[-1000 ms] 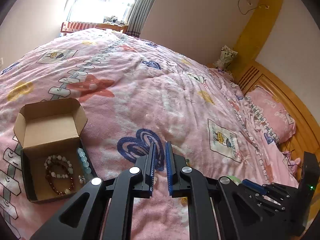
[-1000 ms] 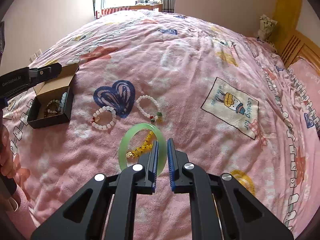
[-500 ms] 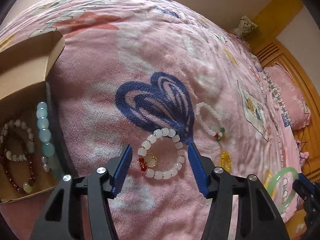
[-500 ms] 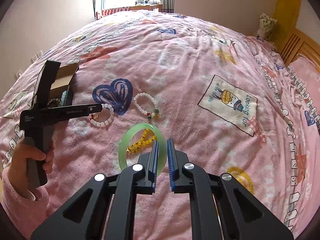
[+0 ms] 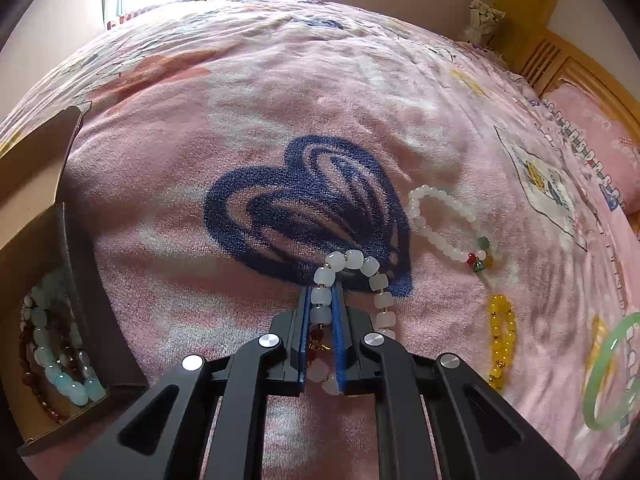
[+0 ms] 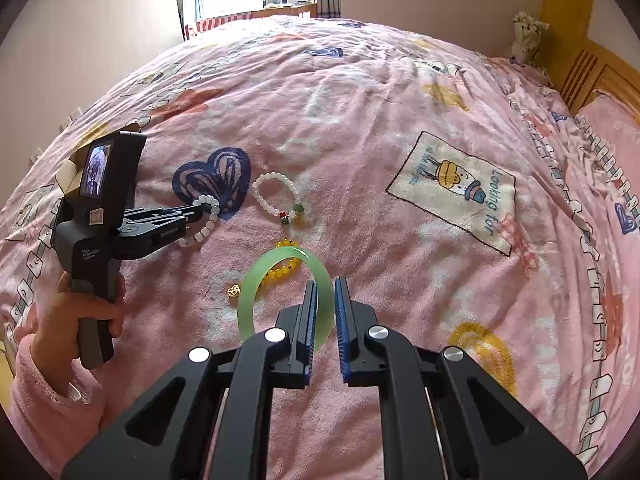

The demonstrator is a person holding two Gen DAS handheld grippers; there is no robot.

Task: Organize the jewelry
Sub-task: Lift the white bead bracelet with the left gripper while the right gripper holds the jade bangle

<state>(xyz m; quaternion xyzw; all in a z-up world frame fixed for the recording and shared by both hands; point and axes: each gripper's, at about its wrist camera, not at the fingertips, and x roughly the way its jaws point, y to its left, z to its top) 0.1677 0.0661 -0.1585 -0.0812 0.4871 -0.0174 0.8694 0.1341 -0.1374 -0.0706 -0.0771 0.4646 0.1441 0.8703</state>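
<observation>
My left gripper (image 5: 322, 292) is shut on a white bracelet of chunky beads (image 5: 370, 268), which lies on the pink bedspread at the edge of a blue heart print; its red and gold charm sits between the pads. The right wrist view shows the same grip (image 6: 198, 210) from the side. My right gripper (image 6: 325, 292) is shut on a green bangle (image 6: 280, 258), held upright just above the bedspread. Loose on the bedspread are a thinner white bracelet (image 5: 424, 226) with green and red beads and a yellow bead bracelet (image 5: 500, 332). A cardboard box (image 5: 68, 240) at the left holds several bracelets.
The bed's wooden headboard (image 5: 580, 72) and a pink pillow (image 5: 600, 148) are at the far right. A hand in a pink sleeve (image 6: 80, 312) grips the left tool. Bare pink bedspread (image 6: 400, 100) stretches beyond the jewelry toward the window.
My left gripper dropped toward the bedspread, opened around the chunky white bracelet, then shut on it. The right gripper kept the green bangle and barely shifted.
</observation>
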